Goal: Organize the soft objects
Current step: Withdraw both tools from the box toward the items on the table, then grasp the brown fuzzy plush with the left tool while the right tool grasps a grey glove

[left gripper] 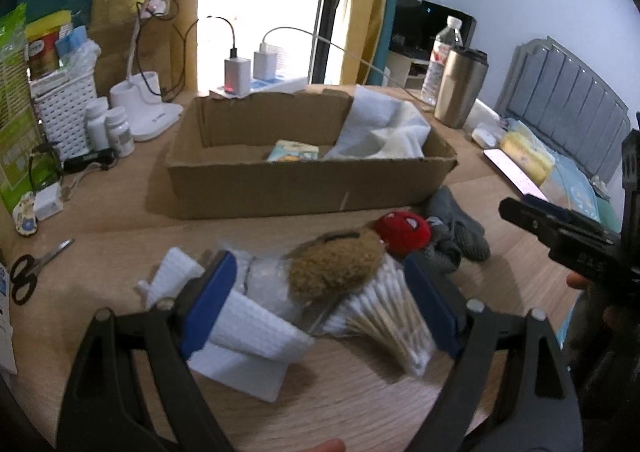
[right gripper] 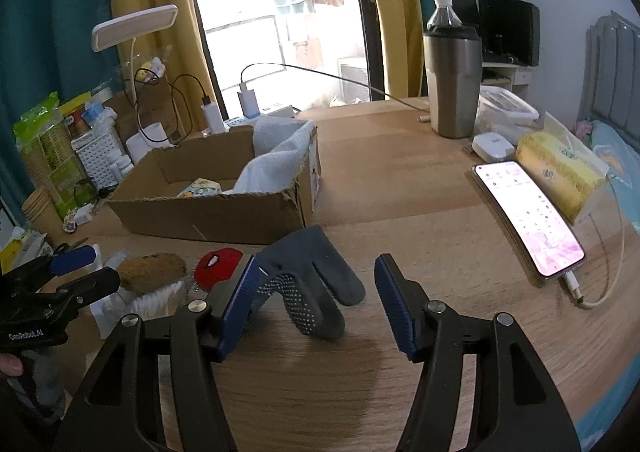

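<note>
Between the spread jaws of the left gripper (left gripper: 320,304) a brown plush toy (left gripper: 336,268) is lying on cotton swabs (left gripper: 384,312), ungripped. The right gripper (right gripper: 316,308), jaws also apart, is framing grey gloves (right gripper: 308,284); both seem to be lining up picks for the cardboard box (right gripper: 208,211) behind, already holding a white towel (right gripper: 272,163).

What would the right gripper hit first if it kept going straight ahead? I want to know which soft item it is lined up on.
Most likely the grey dotted glove: it lies on the table between the right gripper's open jaws, just ahead of the tips. The cardboard box stands further behind it; depth is hard to judge.
</note>
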Tool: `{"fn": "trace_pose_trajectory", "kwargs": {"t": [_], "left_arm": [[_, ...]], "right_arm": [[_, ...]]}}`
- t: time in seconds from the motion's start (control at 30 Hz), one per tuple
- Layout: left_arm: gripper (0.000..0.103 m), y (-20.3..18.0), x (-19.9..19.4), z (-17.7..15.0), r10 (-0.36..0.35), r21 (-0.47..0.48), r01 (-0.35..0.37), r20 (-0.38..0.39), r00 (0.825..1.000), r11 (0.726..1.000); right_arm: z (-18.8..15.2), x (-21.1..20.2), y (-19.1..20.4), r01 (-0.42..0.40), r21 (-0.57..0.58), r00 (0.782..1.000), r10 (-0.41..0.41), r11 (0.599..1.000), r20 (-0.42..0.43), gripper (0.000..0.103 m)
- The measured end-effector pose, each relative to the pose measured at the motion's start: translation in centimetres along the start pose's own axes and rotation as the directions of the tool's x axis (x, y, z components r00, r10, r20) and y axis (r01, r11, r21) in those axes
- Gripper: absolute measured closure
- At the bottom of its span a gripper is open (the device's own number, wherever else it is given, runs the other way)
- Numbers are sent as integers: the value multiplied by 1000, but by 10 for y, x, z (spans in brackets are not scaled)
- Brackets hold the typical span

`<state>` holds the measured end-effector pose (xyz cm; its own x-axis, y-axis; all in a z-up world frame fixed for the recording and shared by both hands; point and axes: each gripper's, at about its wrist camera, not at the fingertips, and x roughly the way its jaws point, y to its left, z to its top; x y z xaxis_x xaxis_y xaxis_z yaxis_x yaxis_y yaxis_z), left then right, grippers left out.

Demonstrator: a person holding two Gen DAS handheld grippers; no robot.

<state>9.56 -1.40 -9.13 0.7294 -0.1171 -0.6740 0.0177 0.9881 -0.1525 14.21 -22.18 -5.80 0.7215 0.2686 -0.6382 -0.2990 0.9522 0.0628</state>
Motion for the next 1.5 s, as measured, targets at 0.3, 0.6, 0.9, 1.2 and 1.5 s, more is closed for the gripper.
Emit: {"fn": "trace_pose_trajectory", "kwargs": {"t": [0.3,0.6,0.9,1.2,1.5], "left_arm": [[16,-11,23,5,-1,26,2,-52,999,1000],[17,-14,43,12,20,64,-15,-87,996,998],[48,-14,50,11,15,94,-5,-111,994,996],[62,-19,50,11,-26,101,38,-123,992,994],[62,-19,34,13,-55,102,63,-82,995,993]], "right_arm": [[-2,28,-10,-27,38,998,30,999,-62,39],[5,52,5,-111,38,988,114,993,-100,39],[4,63,28,-123,-26,981,117,992,-157,41],[-4,64,43,-149,-91,971,129,985,-201,73],[0,50,40,-156,-71,977,143,985,-161,76]]}}
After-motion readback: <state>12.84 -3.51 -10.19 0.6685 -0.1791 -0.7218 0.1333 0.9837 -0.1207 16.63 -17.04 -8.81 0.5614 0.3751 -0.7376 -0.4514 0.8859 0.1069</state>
